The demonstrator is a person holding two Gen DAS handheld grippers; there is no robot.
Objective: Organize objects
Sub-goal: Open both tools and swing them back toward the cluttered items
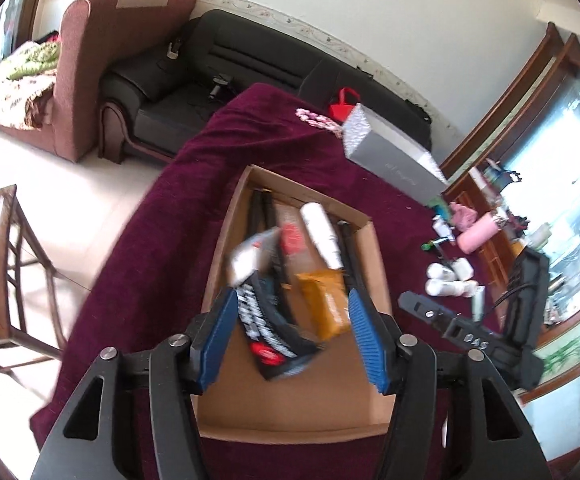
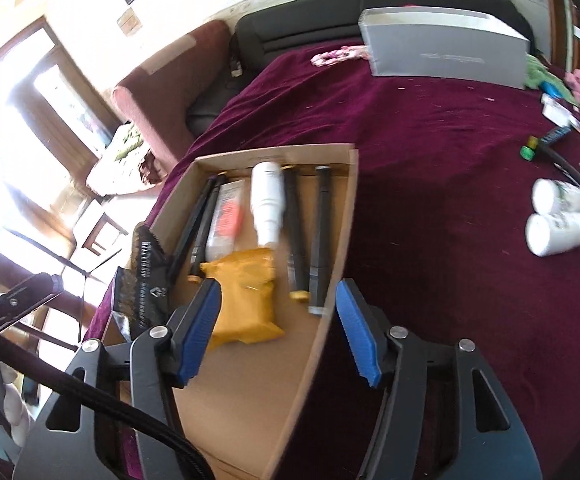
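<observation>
Blue ribbed pads line both grippers, and both stand parted with nothing pressed between them.

Left gripper (image 1: 292,328): fingers (image 1: 219,336) released, about half spread, poised above the cardboard box (image 1: 225,236). A black snack packet (image 1: 267,320) with white lettering lies below and between the pads, blurred; whether it touches either pad cannot be told.

Right gripper (image 2: 277,324): fingers (image 2: 356,328) released, spread a little wider, straddling the near right wall of the box; no pad grips it.

Table cloth (image 2: 430,220): dark maroon velvet, covering the whole table.

Grey carton (image 2: 446,50): long, lying flat at the far edge of the cloth, well apart from the box.

Cardboard box, contents: shallow, open-topped, brown, sitting on the cloth at its left side. Inside, laid lengthwise side by side:
- two black tubes (image 2: 308,232) with yellow ends, along the right wall;
- white bottle (image 2: 267,200), middle;
- clear flat packet (image 2: 225,216) with a red label, left of the bottle;
- black rods (image 2: 197,220) along the left wall;
- yellow pouch (image 2: 245,296), crumpled, nearest the grippers, overlapping the bottle's tip.
The near part of the box floor is bare.

Outside the box, on the cloth to the right: white jars (image 2: 558,216) lying together, a pink bottle (image 1: 478,232), small green and blue items, unclear.
</observation>
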